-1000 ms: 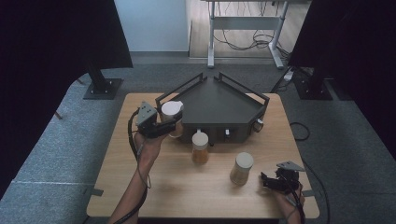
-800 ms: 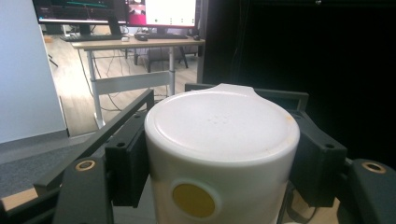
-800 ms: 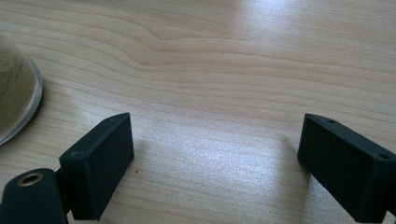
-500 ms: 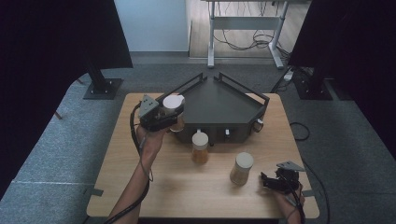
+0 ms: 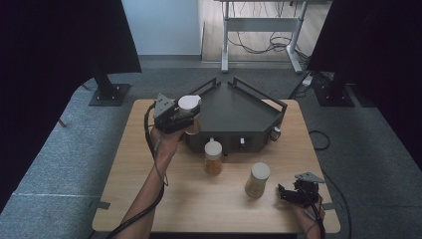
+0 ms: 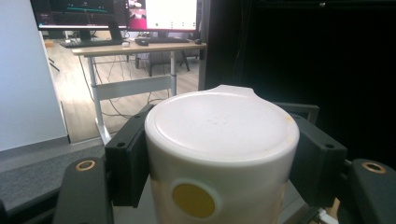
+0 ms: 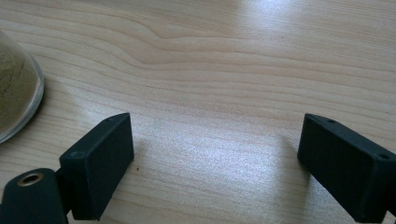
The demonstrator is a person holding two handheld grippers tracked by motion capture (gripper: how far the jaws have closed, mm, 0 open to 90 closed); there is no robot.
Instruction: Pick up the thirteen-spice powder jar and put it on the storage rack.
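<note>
A white-lidded jar (image 5: 189, 112) stands upright, lifted off the table. It hangs at the dark tray's (image 5: 239, 107) left corner

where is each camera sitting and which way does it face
High view: above the person's side, looking forward and down on the table; both forearms show.
Left gripper view: rides the left gripper, looking over its jar toward a desk.
Right gripper view: rides the right gripper, facing the tabletop.
Shared: high and left views show the held jar.

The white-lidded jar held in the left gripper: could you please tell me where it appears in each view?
High view: jar upper left of centre, at the dark tray's left corner.
Left gripper view: jar centre, clamped between the jaws.
Right gripper view: not in it.
Shared landmark: white-legged desk.
</note>
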